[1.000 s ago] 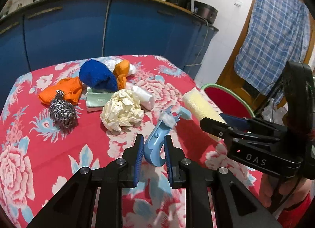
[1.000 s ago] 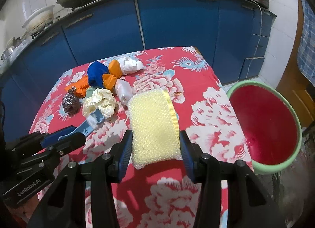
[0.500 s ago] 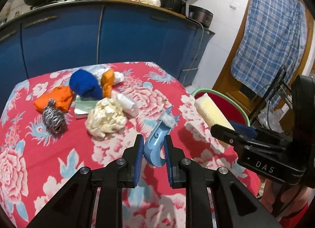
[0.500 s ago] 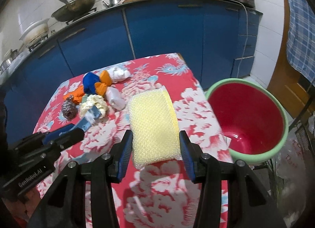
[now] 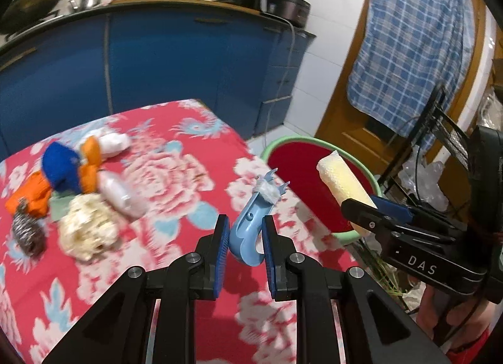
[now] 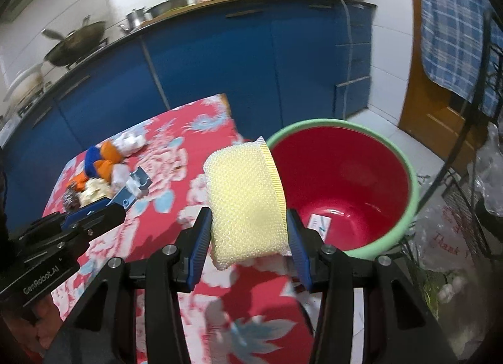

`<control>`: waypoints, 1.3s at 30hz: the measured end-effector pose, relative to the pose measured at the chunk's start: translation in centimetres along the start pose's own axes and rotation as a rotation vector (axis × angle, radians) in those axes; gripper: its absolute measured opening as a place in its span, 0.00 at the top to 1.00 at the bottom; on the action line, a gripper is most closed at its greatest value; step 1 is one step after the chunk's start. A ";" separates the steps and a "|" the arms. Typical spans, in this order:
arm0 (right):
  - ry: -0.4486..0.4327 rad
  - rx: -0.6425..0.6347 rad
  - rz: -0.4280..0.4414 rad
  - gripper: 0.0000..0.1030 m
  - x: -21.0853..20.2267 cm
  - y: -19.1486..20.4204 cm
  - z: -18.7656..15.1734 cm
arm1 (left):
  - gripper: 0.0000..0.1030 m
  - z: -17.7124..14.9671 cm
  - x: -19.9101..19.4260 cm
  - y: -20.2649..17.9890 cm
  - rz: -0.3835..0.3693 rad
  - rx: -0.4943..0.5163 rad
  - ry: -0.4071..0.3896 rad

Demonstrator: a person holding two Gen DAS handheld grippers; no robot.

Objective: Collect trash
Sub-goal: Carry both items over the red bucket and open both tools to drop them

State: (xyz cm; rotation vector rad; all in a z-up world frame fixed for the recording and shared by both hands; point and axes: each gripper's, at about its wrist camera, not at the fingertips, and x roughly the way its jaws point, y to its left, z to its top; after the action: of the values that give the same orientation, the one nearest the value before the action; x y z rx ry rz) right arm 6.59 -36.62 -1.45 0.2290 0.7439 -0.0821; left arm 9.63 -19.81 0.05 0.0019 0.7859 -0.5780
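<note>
Between the 2 blue pads of the left claw (image 5: 243, 243) sits a light-blue plastic hook (image 5: 251, 222), pinched at its curved end and held above the floral table (image 5: 176, 175). Ahead and left of that claw lie a crumpled paper ball (image 5: 86, 227), a steel scourer (image 5: 26, 230) and blue and orange cloths (image 5: 67, 167). Off to its right is the red bin (image 5: 295, 169).

From the right wrist, the right claw (image 6: 248, 232) grips a yellow sponge (image 6: 248, 194) from both sides, just left of the red bin (image 6: 352, 181), whose green rim is close beside it. A white paper scrap (image 6: 320, 222) lies in the bin's bottom.
</note>
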 end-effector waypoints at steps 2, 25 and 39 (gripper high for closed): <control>-0.001 0.018 -0.011 0.51 0.2 -1.1 0.2 | 0.79 0.4 0.9 -1.0 -0.016 0.015 0.009; 0.021 0.136 -0.140 0.50 3.7 -10.0 1.9 | 0.79 4.4 11.0 -7.8 -0.102 0.098 0.104; 0.030 0.143 -0.186 0.24 4.9 -10.8 2.0 | 0.46 4.6 13.2 -7.3 -0.049 0.073 0.151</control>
State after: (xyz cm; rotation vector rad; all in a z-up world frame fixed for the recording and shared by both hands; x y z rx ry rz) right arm 9.89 -47.54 -5.27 0.2972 0.7886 -0.3096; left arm 16.54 -33.46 -3.94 0.0949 0.9132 -0.6580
